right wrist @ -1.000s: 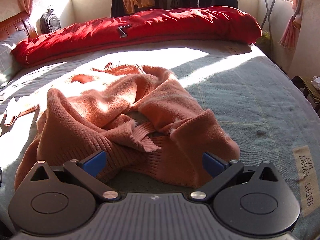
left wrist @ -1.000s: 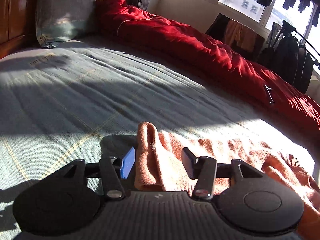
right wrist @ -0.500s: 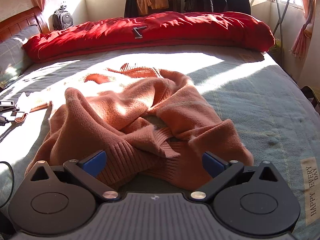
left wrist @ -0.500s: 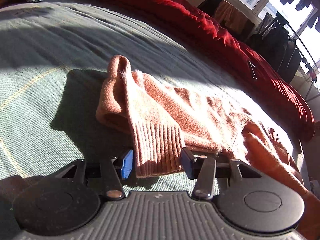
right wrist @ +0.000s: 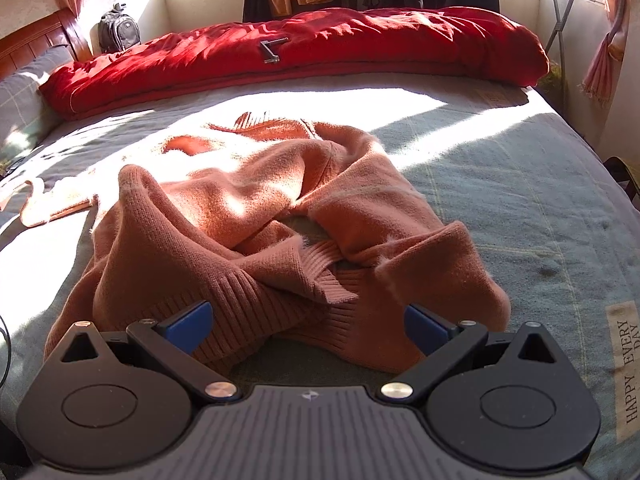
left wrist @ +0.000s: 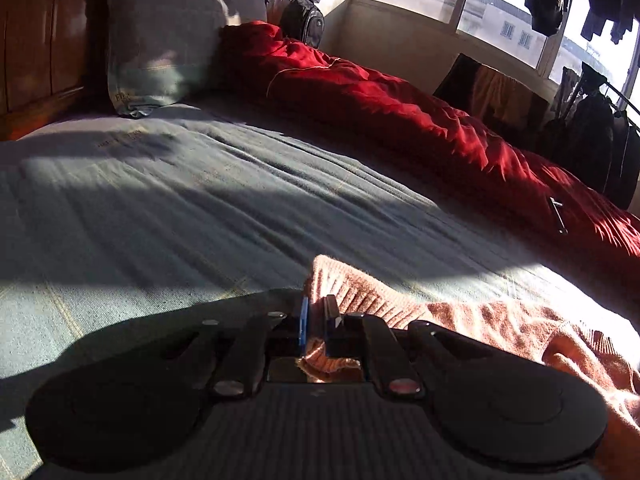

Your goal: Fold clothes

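Clearly the orange knit sweater (right wrist: 256, 216) is the thing to fold; it lies crumpled on the bed (right wrist: 520, 184), bunched straight ahead of the right hand-held gripper (right wrist: 308, 324) and trailing off to the right of the left hand-held gripper (left wrist: 316, 326). It looks soft, thick and fuzzy, light enough to lift by one edge but limp, so I expect it to sag and drag its folds along unless it is held at two points. The ribbed bands at the cuff and hem seem the firmest places to pinch, being denser than the loose body knit.

The left hand-held gripper has its jaws drawn nearly together, clamped on a ribbed end of the sweater, probably a cuff (left wrist: 352, 292), whose fabric pokes out ahead of and behind the pads. The right hand-held gripper stands wide apart, holding nothing; its blue pads (right wrist: 188, 322) sit on either side of the ribbed hem (right wrist: 280, 304), just at or above the nearest fold, though contact cannot be judged.

Farther ahead of both, a red duvet (right wrist: 320, 48) lies rolled along the far side of the bed, and a grey pillow (left wrist: 160, 40) leans against the wooden headboard (left wrist: 36, 32) ahead-left of the left one.
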`<state>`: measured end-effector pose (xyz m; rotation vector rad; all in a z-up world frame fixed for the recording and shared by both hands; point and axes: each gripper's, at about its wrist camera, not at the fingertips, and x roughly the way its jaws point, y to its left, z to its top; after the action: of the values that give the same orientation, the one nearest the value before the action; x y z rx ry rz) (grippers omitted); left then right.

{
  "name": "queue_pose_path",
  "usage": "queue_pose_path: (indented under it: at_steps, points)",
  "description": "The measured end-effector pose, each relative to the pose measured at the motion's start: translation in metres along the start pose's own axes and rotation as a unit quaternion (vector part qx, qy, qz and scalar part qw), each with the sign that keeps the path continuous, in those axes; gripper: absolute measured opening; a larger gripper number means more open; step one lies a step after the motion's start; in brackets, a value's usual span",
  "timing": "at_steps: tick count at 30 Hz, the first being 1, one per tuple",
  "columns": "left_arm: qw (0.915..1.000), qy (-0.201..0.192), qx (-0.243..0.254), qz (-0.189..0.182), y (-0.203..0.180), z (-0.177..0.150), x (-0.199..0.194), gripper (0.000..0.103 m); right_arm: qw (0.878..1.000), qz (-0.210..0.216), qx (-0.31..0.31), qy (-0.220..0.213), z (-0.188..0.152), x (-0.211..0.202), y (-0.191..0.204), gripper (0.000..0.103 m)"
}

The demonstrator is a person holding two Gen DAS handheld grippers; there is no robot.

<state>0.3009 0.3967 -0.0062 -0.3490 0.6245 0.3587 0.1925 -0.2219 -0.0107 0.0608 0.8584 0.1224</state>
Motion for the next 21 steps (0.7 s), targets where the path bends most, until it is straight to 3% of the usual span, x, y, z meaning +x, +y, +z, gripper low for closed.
queue_pose_path:
  at_steps: [10,12,14,17,20,21]
  points:
    - [0.9936,-0.027,0.01,0.109,0.04,0.031,0.014,0.005,1.0,-0.005,0.003,0.0,0.004,0.003,-0.004,0.103]
    - [0.9905,-0.025,0.023,0.134,0.046,0.038,0.023,0.006,1.0,-0.006,0.002,0.003,0.004,0.005,-0.005,0.103]
    - [0.9865,-0.017,0.024,0.161,0.053,0.044,0.032,0.015,1.0,-0.007,0.001,0.004,0.004,0.006,-0.004,0.103]
    - [0.9797,-0.019,0.021,0.198,0.059,0.049,0.034,0.013,1.0,-0.006,-0.002,0.006,0.004,0.006,-0.003,0.103]
    - [0.9841,-0.02,0.035,0.173,0.043,0.046,0.027,0.014,1.0,-0.006,-0.004,0.007,0.004,0.007,-0.002,0.103]
    - [0.9876,-0.014,0.046,0.149,0.031,0.042,0.026,0.016,1.0,-0.006,-0.004,0.007,0.004,0.007,-0.002,0.103]
